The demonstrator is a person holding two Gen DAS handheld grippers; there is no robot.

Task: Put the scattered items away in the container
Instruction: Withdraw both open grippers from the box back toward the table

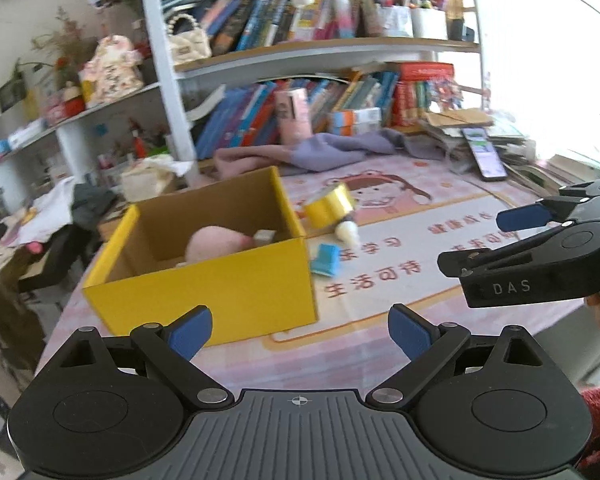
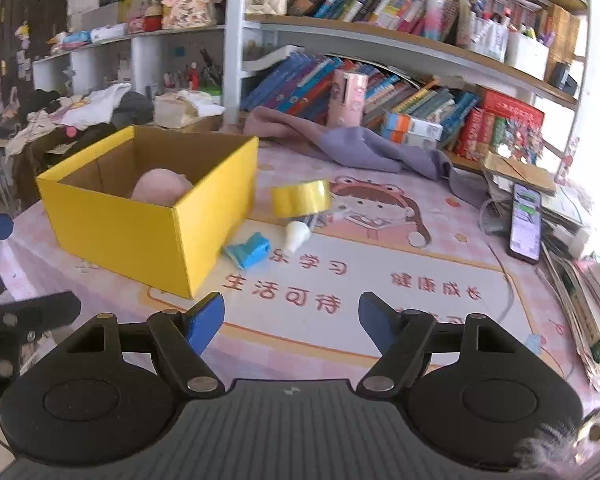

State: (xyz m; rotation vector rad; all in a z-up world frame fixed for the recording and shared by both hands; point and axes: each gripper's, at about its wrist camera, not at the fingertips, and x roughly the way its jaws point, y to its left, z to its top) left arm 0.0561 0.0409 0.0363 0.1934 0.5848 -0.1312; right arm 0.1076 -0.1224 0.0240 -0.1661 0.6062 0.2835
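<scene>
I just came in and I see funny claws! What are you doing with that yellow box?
A person holds two claw grippers and is tidying loose things into the yellow box. A pink soft thing is already inside. Still out on the table mat, beside the box, are a roll of yellow tape, a small white bottle and a blue packet. The left gripper and right gripper are both open and hold nothing.

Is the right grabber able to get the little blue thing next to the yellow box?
Probably yes. The right gripper is open and empty, and only bare mat lies between it and the blue item beside the yellow box.
</scene>
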